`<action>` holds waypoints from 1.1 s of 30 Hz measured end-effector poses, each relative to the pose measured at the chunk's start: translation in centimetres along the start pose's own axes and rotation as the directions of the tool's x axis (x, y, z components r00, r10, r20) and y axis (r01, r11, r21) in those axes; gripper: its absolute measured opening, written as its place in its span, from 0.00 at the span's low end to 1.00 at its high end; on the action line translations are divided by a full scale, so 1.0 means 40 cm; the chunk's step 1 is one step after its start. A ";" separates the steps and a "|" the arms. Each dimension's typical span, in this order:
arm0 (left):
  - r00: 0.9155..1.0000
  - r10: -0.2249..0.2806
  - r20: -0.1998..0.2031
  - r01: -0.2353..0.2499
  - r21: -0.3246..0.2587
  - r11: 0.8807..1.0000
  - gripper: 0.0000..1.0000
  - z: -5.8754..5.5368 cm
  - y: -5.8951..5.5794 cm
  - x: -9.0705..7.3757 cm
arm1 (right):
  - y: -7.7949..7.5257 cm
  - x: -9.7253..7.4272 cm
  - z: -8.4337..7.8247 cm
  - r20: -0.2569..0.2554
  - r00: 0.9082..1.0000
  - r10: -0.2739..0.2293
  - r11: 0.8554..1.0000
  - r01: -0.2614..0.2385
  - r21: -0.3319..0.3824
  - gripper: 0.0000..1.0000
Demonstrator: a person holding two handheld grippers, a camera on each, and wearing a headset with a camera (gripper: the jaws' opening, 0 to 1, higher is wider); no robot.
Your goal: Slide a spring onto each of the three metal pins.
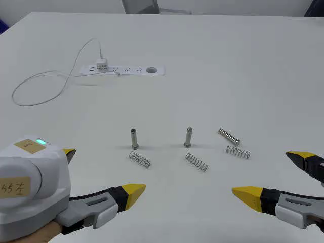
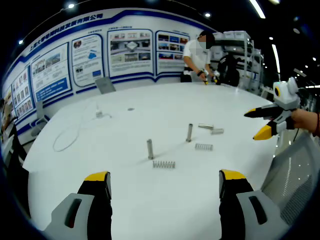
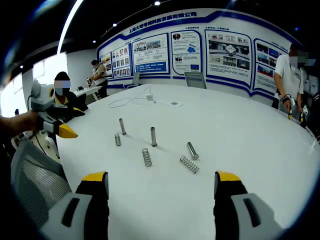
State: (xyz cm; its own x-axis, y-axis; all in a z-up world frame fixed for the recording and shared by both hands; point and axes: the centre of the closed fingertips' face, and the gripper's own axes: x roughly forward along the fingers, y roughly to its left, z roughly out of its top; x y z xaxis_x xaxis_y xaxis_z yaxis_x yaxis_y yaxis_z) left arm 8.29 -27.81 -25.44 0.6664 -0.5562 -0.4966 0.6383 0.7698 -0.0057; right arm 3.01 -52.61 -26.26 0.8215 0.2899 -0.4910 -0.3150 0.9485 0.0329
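White and broad, the table (image 1: 228,61) carries a power strip (image 1: 129,70) with a looping cable (image 1: 14,96) at its far side, and display boards (image 2: 90,57) line the wall behind. We hold the left gripper (image 1: 105,169) and the right gripper (image 1: 264,173) low over the near edge, well apart, each angled inward, jaws spread wide and empty. Beyond them the left pin (image 1: 134,138) and middle pin (image 1: 188,137) stand upright while the right pin (image 1: 229,136) lies flat, with the left spring (image 1: 139,159), middle spring (image 1: 196,162) and right spring (image 1: 238,151) lying loose, one just beside each pin.
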 end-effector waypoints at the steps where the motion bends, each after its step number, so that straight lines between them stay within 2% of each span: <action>1: 1.000 0.000 0.001 0.000 0.000 1.000 0.91 0.000 0.000 0.000 | 0.000 0.000 0.000 0.001 1.000 -0.001 1.000 0.001 0.001 0.88; 33: 1.000 0.005 -0.003 -0.005 -0.002 1.000 0.90 -0.006 0.005 -0.002 | 0.005 0.002 0.000 -0.009 1.000 0.012 1.000 -0.012 -0.005 0.88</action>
State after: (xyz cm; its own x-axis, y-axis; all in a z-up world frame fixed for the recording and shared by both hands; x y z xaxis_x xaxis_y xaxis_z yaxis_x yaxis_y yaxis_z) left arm 8.25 -27.55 -25.63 0.6685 -0.5509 -0.4995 0.6340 0.7733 -0.0043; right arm 3.02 -52.39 -26.31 0.8135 0.2998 -0.4983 -0.3269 0.9444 0.0344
